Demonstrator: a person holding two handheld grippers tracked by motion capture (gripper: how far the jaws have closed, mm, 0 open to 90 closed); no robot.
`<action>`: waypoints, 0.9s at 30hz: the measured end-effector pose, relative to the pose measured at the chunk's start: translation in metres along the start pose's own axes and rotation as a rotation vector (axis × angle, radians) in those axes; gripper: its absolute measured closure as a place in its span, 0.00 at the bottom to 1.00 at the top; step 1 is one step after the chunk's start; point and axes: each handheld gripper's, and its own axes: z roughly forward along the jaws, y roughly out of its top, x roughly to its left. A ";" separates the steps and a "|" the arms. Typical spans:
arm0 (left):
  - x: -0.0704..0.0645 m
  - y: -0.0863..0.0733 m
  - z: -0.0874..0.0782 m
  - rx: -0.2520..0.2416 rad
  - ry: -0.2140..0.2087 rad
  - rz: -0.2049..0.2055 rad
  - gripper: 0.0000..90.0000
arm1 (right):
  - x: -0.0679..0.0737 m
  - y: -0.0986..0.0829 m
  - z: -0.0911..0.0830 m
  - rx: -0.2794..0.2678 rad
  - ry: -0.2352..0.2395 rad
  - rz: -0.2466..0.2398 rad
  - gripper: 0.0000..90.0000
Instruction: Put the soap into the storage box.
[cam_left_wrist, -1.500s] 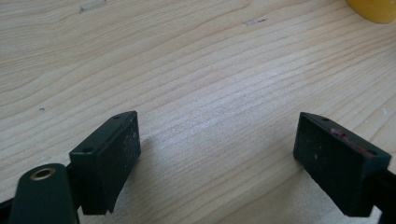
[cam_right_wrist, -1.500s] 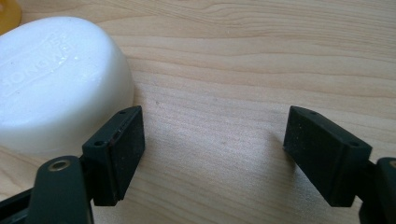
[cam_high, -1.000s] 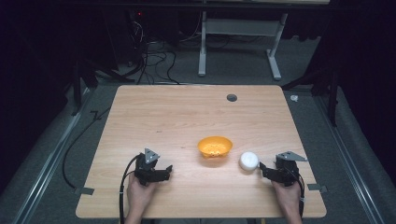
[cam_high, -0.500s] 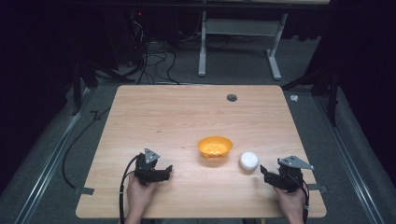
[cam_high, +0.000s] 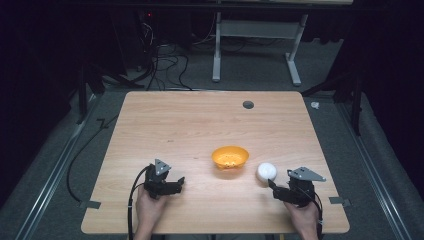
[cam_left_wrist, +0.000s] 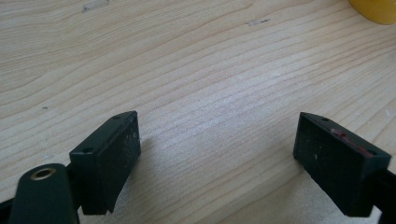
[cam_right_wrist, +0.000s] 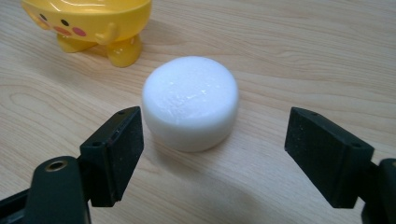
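I hold the right gripper (cam_right_wrist: 212, 144) with jaws spread wide, just short of the white round puck (cam_right_wrist: 190, 108), which lies on the table (cam_high: 200, 130) just beside the yellow duck-faced bowl (cam_right_wrist: 88, 23). My left gripper (cam_left_wrist: 217, 154), jaws also apart, rests well away from the bowl.

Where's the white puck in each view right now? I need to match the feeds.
High view: white puck lower right, just ahead of the right gripper.
Left gripper view: not in it.
Right gripper view: puck centre, ahead of the open jaws.
Shared landmark: yellow bowl.
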 end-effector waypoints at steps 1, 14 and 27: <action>0.000 0.000 0.000 0.000 0.000 0.000 0.17 | 0.001 0.001 0.001 0.005 0.002 0.000 0.21; 0.000 0.000 0.000 0.000 0.000 0.000 0.17 | 0.012 0.012 0.022 0.032 0.030 -0.016 0.17; 0.000 0.000 0.000 -0.001 0.001 -0.002 0.17 | 0.015 0.018 0.045 0.072 0.014 -0.015 0.16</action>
